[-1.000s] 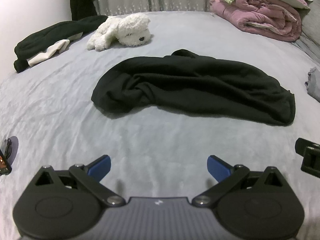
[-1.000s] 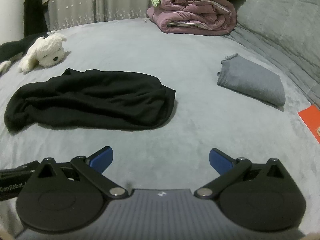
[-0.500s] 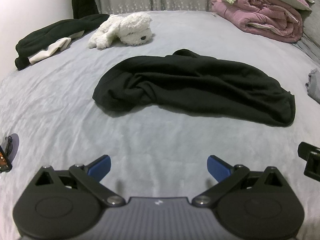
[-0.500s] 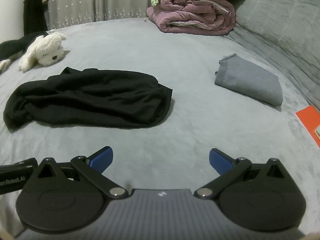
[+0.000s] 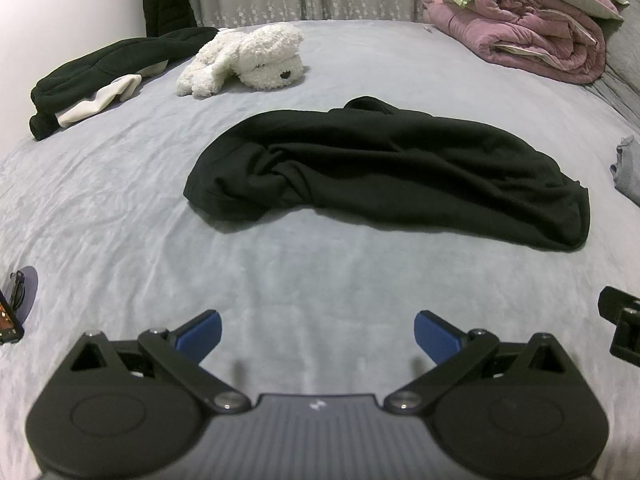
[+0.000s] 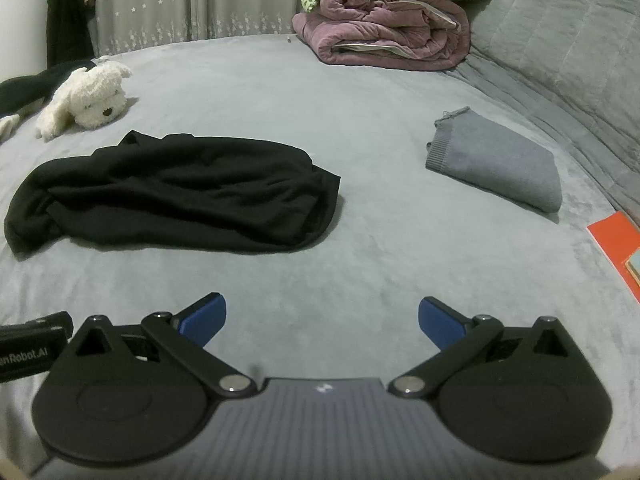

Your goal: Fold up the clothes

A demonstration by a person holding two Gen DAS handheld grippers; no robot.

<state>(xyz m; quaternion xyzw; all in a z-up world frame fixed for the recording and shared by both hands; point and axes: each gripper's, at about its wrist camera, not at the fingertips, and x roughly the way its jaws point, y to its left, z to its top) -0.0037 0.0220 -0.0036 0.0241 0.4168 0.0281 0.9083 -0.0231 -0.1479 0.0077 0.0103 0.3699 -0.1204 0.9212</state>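
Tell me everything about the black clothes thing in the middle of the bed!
The black garment is a soft, knit-looking piece lying crumpled in a long heap on the grey bed cover. Its left end is twisted into a bunched knot of folds; its right end spreads flatter, ending in a hemmed edge. Nothing touches it but the bed, and it is not folded yet.

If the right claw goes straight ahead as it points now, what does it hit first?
Probably bare bedsheet: the open right claw points at the gap between the black garment and the folded grey cloth. The garment's right hem lies closest, though depth is unclear.
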